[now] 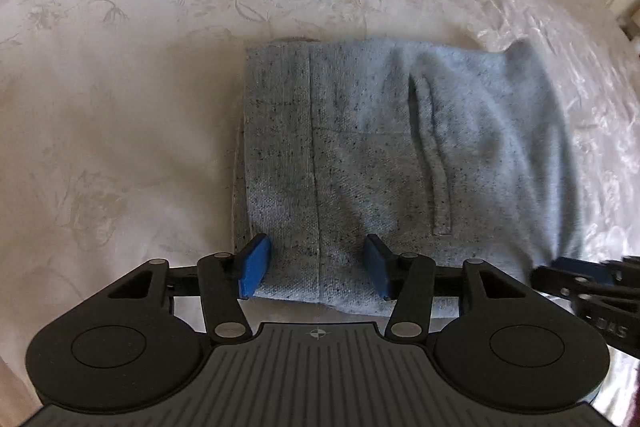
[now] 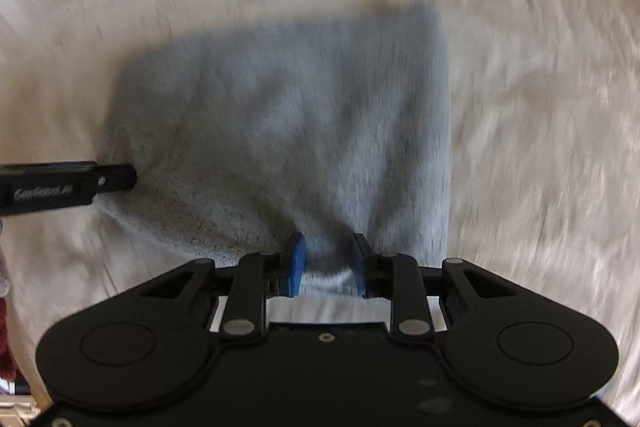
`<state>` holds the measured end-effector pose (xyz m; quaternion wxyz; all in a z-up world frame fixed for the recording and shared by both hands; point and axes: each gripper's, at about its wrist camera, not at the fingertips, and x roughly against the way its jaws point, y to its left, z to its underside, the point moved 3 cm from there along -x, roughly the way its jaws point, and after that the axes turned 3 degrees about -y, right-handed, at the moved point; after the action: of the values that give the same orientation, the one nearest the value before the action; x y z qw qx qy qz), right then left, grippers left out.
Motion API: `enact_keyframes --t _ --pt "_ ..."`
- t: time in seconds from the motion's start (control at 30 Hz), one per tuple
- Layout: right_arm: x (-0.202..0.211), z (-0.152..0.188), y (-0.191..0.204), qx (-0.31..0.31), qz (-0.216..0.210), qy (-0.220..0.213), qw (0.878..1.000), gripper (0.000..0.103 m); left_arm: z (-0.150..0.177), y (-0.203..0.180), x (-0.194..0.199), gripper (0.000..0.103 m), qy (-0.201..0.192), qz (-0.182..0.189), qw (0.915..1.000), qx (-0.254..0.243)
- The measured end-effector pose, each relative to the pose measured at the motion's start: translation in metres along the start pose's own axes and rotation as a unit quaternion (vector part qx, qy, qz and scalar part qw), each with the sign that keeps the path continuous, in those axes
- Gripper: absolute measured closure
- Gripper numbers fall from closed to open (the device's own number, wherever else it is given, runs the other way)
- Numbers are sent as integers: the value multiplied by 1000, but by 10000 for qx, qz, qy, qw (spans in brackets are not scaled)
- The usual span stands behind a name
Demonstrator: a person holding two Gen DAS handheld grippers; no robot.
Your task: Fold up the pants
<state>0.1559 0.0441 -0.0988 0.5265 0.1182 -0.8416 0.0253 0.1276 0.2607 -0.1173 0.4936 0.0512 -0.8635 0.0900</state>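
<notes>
Gray-blue pants (image 1: 392, 155) lay folded in a thick block on the white flowered bed cover (image 1: 120, 107). Your left tool (image 1: 316, 267) sat at the near edge of the pants with its blue fingers (image 1: 254, 265) wide apart, cloth lying between them but not pinched. Your right tool (image 2: 326, 265) was at the other near corner, its fingers closer together with a bunch of cloth pulled up between them. That view was blurry, so you could not tell if it was truly clamped.
</notes>
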Motion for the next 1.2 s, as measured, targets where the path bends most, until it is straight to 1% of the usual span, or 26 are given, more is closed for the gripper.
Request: enact_keyframes --t 0.07,0.1,0.13,0.2,0.23,0.27,0.3,0.33,0.4,0.47,0.5,0.53,0.57,0.67,0.77,0.9,0.97,1.07,1.2 --pt "10 0 -3 -167 -39 -90 9998 75 -5 -3 6 53 -46 -21 10000 -67" --pt "18 1 -2 -241 -71 -153 9996 74 -7 -3 12 53 -101 -2 9999 -42" --pt "25 0 -5 -325 -124 -241 9991 71 -10 -3 21 53 -220 -15 9998 12" --pt "47 -1 -6 -433 -221 -467 9977 63 -11 -4 39 53 -453 -55 9989 67" --pt "57 -3 -7 -439 -242 -586 9970 61 -13 -6 51 53 -561 -56 9984 96" --pt "70 -4 -7 -428 -264 -738 9960 55 -14 -8 60 52 -654 -29 9978 142" --pt "77 -7 -9 -419 -284 -850 9951 46 -14 -10 71 52 -778 13 9967 211" --pt "87 -7 -9 -411 -305 -970 9940 42 -16 -12 81 52 -882 14 9957 267" --pt "106 -6 -9 -362 -318 -1167 9920 26 -18 -18 95 51 -1041 -120 9940 317" --pt "124 -6 -9 -268 -328 -1382 9895 20 -18 -25 110 50 -1190 -102 9921 376" --pt "136 1 -5 -231 -330 -1488 9881 15 -16 -29 118 49 -1224 -96 9915 435" --pt "144 0 -5 -224 -332 -1542 9872 12 -15 -33 126 46 -1235 -117 9910 499" --pt "152 1 -6 -235 -344 -1564 9868 5 -14 -38 132 44 -1238 -145 9907 539" --pt "177 8 -10 -314 -415 -1722 9837 0 -12 -53 149 44 -1270 -371 9897 551" --pt "196 18 -12 -279 -473 -1782 9825 0 -7 -66 168 43 -1383 -607 9870 541" --pt "211 31 -17 -350 -558 -1770 9820 0 1 -75 186 40 -1345 -463 9876 663" --pt "219 38 -20 -463 -564 -1710 9826 0 6 -77 194 40 -1440 -521 9855 733" --pt "230 47 -22 -533 -479 -1685 9831 0 13 -81 201 39 -1416 -697 9847 743" --pt "241 55 -22 -436 -237 -1755 9832 0 24 -85 210 39 -1369 -907 9840 693"
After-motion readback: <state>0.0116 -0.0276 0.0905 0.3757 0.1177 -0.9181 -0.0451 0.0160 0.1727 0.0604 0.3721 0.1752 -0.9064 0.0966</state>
